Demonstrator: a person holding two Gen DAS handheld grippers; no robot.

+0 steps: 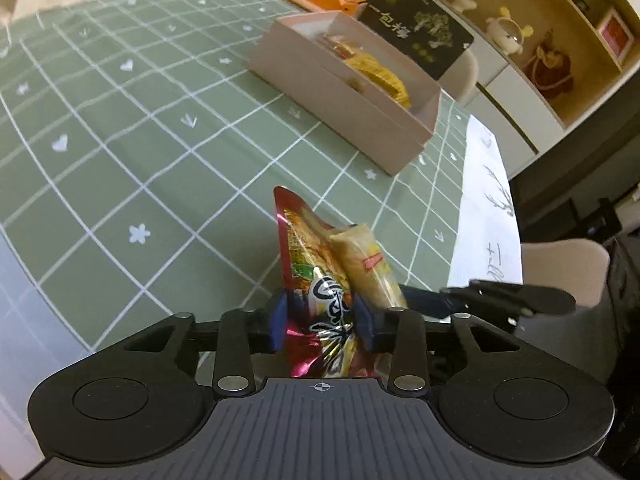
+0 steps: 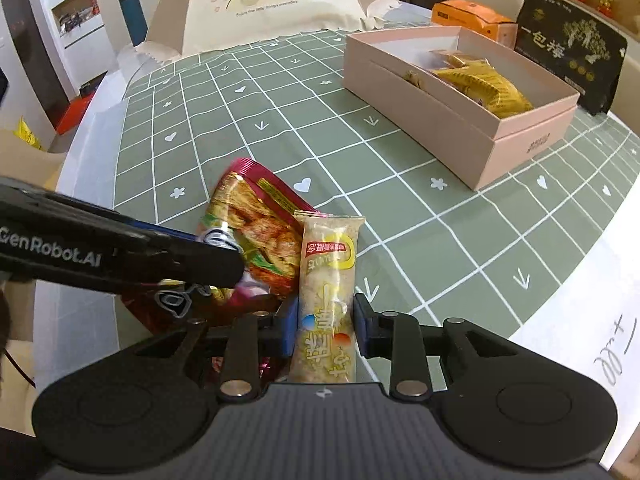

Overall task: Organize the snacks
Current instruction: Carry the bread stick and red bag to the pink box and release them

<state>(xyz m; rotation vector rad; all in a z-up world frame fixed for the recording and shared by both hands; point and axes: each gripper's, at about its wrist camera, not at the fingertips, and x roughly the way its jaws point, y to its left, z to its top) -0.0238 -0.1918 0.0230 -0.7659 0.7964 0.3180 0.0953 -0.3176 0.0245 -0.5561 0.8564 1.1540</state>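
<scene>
Item 1: left claw [image 1: 322, 316], blue pads clamped on a crinkled red foil snack packet [image 1: 310, 264], held upright above the worktop.

Item 2: right claw [image 2: 325, 320], pads closed on a pale yellow-and-white wrapped snack bar [image 2: 328, 280], also lifted; the two snacks sit just beside each other, possibly touching.

Item 3: open pale pink rectangular cardboard box [image 2: 440, 120], resting further back on the green grid-patterned tablecloth [image 2: 280, 120], well apart from both claws. Contents: several yellow-wrapped snacks [image 2: 488, 88] gathered toward one end; the other end shows bare floor.

Item 4: black printed pouch [image 2: 568, 48] and orange carton [image 2: 472, 16], behind the box.

Step in hand, by judgement: carrying both picked snacks to the box. Next move calls for bringing each claw over the rim, above the free end, lowering, then releasing one at a time to avoid collision.
</scene>
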